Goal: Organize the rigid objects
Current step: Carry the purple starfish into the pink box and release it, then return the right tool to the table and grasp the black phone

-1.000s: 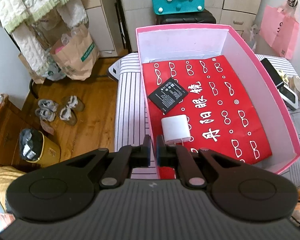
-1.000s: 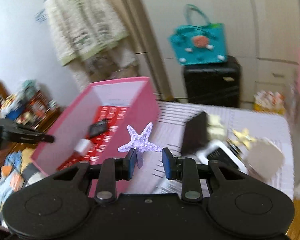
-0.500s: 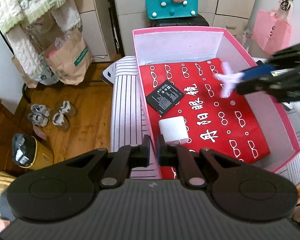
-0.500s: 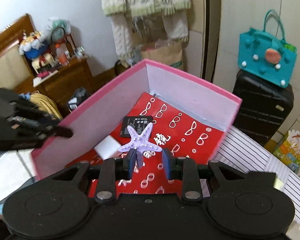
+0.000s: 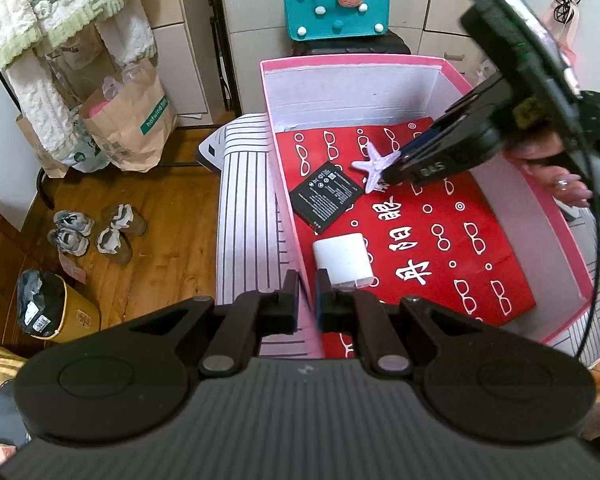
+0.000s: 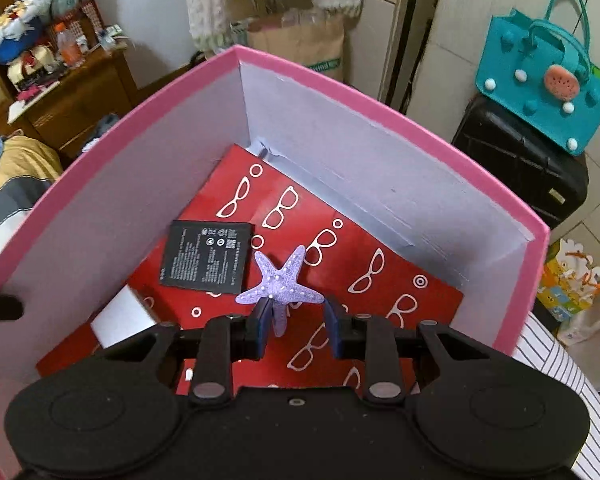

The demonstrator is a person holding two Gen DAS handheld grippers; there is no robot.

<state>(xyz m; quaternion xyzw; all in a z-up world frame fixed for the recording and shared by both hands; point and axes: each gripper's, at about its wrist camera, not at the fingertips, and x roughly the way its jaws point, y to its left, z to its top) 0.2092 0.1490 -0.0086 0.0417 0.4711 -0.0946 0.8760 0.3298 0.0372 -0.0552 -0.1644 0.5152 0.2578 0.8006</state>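
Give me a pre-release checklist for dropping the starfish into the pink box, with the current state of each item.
1. Starfish held by the right gripper: ok.
2. Starfish inside the pink box walls, over the red liner: ok.
3. Starfish low enough to rest on the liner: cannot tell.
4. Drop spot clear of the black battery: not ok, the starfish hangs right beside its edge.
5. White charger away from the drop spot: ok.
6. Left gripper shut on the box's near wall: ok.
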